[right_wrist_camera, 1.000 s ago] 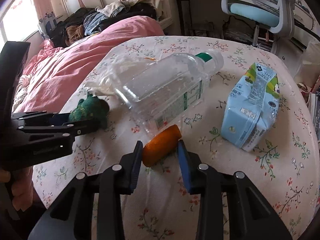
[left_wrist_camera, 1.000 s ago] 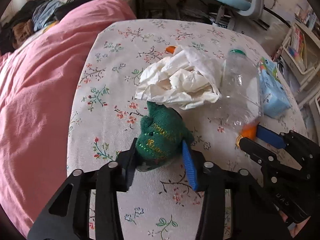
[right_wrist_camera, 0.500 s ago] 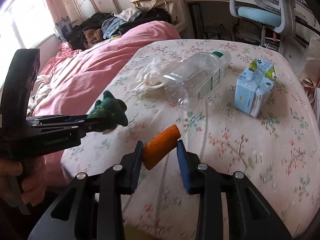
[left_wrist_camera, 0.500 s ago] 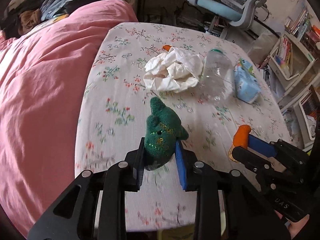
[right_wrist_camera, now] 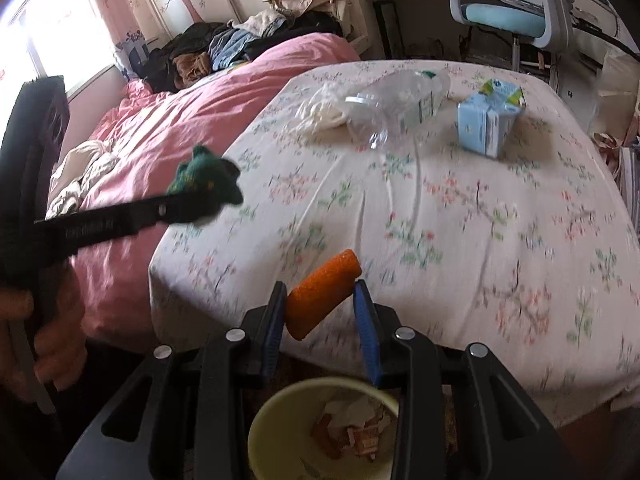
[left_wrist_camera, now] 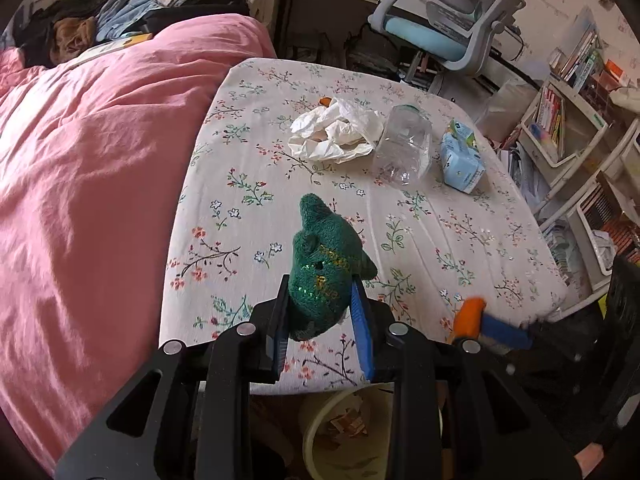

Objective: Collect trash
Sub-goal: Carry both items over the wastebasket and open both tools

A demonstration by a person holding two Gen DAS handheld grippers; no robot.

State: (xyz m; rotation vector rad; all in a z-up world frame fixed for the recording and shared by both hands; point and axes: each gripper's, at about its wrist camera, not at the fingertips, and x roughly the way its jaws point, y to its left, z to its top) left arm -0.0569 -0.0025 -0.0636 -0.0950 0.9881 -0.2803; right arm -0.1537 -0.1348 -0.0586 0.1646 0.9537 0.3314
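My left gripper is shut on a green knitted toy and holds it above the table's near edge; the toy also shows in the right wrist view. My right gripper is shut on an orange foam piece, held over the table's front edge above a pale yellow trash bin with scraps inside. The bin also shows in the left wrist view. On the floral table lie crumpled white paper, a clear plastic bottle and a blue carton.
A pink duvet covers the bed left of the table, with piled clothes behind. An office chair stands beyond the table. Shelves with books are at the right.
Both grippers have pulled back from the table's middle to its near edge with the toy and the foam piece still held. The trash bin has come into view below them.
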